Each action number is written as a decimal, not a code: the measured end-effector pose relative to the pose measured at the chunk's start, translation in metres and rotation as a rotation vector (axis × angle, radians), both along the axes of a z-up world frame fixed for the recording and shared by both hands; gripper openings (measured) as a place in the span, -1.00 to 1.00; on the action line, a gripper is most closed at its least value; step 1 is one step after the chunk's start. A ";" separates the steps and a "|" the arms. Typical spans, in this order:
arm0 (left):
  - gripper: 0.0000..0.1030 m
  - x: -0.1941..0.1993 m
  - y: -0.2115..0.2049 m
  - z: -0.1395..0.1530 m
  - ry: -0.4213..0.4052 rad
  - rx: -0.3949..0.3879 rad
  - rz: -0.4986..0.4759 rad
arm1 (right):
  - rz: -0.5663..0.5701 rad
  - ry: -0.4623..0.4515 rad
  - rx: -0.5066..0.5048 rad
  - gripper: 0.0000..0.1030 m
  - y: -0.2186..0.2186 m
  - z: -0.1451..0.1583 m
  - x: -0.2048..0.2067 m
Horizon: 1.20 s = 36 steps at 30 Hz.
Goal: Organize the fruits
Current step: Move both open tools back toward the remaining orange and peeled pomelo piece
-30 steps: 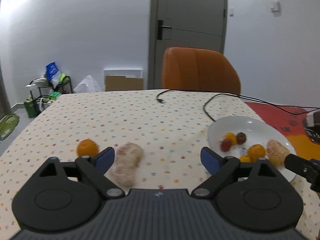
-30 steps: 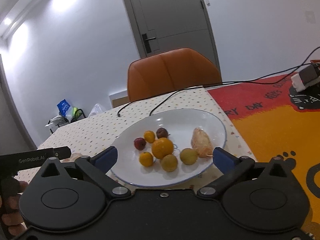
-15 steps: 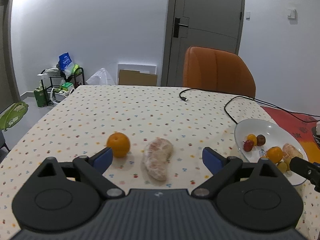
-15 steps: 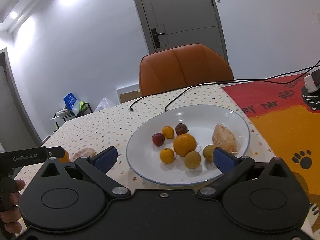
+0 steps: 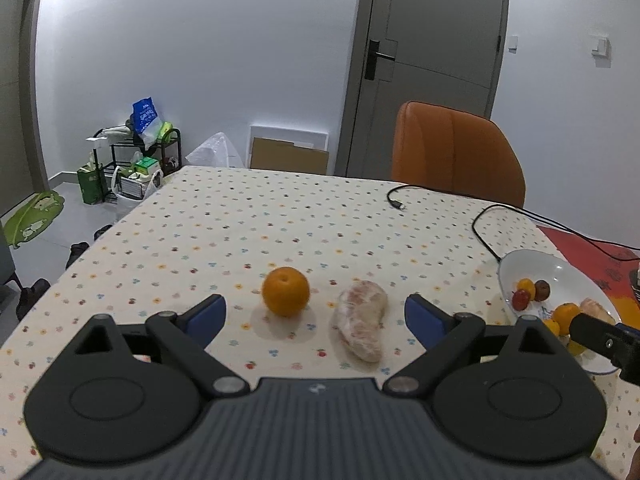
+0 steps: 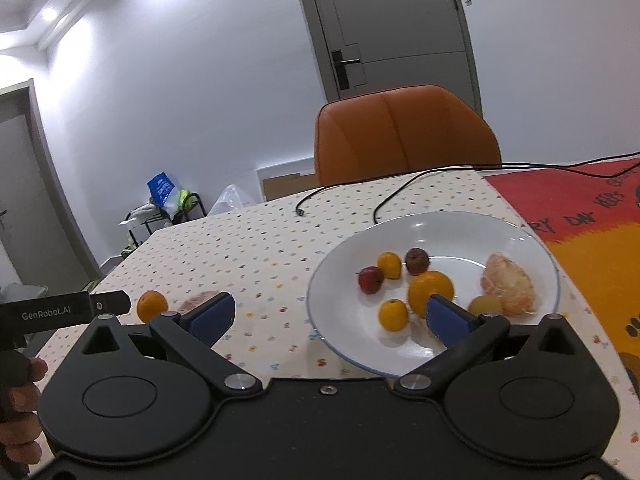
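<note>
Left gripper (image 5: 316, 314), jaws spread and empty, above the dotted desk (image 5: 280, 224); an orange (image 5: 285, 291) and a peeled pomelo piece (image 5: 362, 330) lie side by side at frame centre between its fingers. Right gripper (image 6: 330, 318), likewise spread and empty, before the white plate (image 6: 440, 224) at centre right, holding small fruits (image 6: 431, 291) and another peeled piece (image 6: 508, 290).

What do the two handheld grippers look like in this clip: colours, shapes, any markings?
Both match. The left gripper and right gripper have matte black bodies with two round discs, silver pivot screws and angled black fingers tipped with blue pads. The left's side bar reads "GenRobot.AI" in white. No cables or sleeves show.
</note>
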State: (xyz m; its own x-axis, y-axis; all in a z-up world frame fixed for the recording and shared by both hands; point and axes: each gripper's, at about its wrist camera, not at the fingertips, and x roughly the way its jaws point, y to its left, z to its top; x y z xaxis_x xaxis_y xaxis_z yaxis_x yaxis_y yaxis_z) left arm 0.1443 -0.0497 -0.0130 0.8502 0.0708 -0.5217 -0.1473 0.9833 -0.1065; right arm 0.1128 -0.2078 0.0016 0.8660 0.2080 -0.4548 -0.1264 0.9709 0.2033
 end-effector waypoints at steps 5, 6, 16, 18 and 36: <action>0.85 -0.001 0.011 0.001 -0.011 -0.008 0.011 | 0.018 0.003 -0.004 1.00 0.010 0.002 0.003; 0.85 -0.001 0.012 0.001 -0.013 -0.008 0.012 | 0.022 0.003 -0.007 1.00 0.012 0.003 0.004; 0.84 0.002 0.026 -0.002 -0.020 -0.003 0.035 | 0.070 -0.001 -0.007 1.00 0.029 0.002 0.013; 0.83 0.004 0.027 -0.004 -0.016 -0.004 0.032 | 0.075 -0.004 -0.008 0.99 0.032 0.002 0.015; 0.67 0.018 0.049 -0.020 0.013 -0.027 0.043 | 0.183 0.076 -0.033 0.50 0.078 -0.014 0.047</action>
